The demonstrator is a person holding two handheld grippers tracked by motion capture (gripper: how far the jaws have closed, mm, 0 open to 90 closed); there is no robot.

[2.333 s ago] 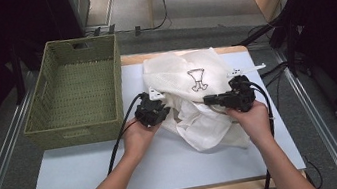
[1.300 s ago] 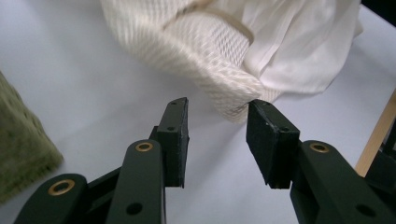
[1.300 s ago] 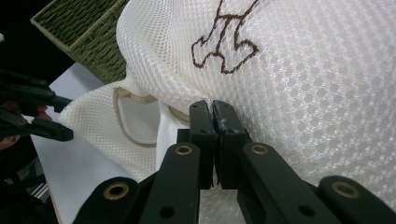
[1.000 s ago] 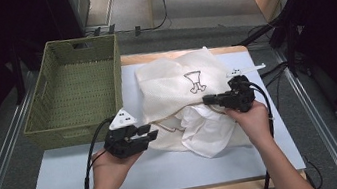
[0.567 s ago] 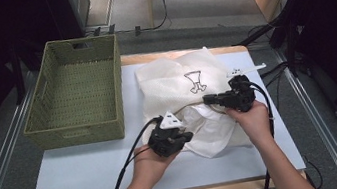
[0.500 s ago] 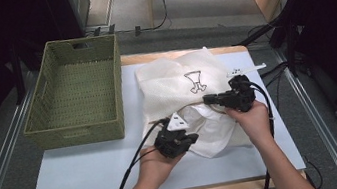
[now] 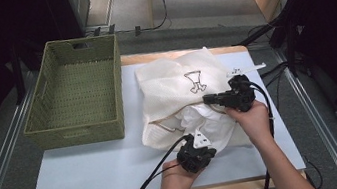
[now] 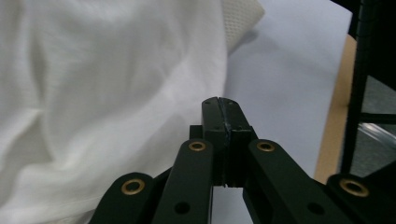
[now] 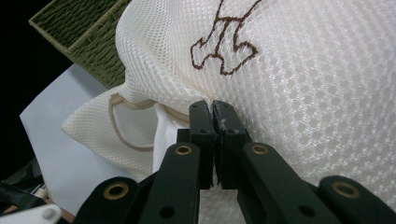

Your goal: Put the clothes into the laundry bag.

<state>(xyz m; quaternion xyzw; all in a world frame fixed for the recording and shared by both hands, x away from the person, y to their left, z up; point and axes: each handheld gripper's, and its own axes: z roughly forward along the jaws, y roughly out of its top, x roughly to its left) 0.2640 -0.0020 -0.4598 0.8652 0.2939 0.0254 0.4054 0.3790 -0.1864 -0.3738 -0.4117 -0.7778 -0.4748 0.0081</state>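
Note:
A white mesh bag [image 7: 170, 86] with a brown stitched emblem lies on the pale mat [image 7: 97, 171]. White cloth [image 7: 214, 123] spills from its mouth toward the near edge. My right gripper [image 7: 206, 100] points left and is shut on the bag's rim, where the drawstring runs [image 9: 212, 105]. My left gripper [image 7: 203, 145] sits low at the cloth's near edge. Its jaws have just been closing and now stand shut [image 8: 219, 100]. The cloth [image 8: 93, 93] lies beside and behind the tips, and none shows between the pads.
A green woven basket [image 7: 81, 133] stands on the table's left, its corner beyond the bag [image 9: 79, 28]. Bare mat [image 8: 289, 70] runs right of the cloth to the wooden table edge [image 8: 336, 107]. A white tag [image 7: 246, 69] lies behind the right gripper.
My left gripper has travelled from the bag's left side rightward and down to the cloth's near edge, and its jaws have closed. The right gripper and the bag have kept still.

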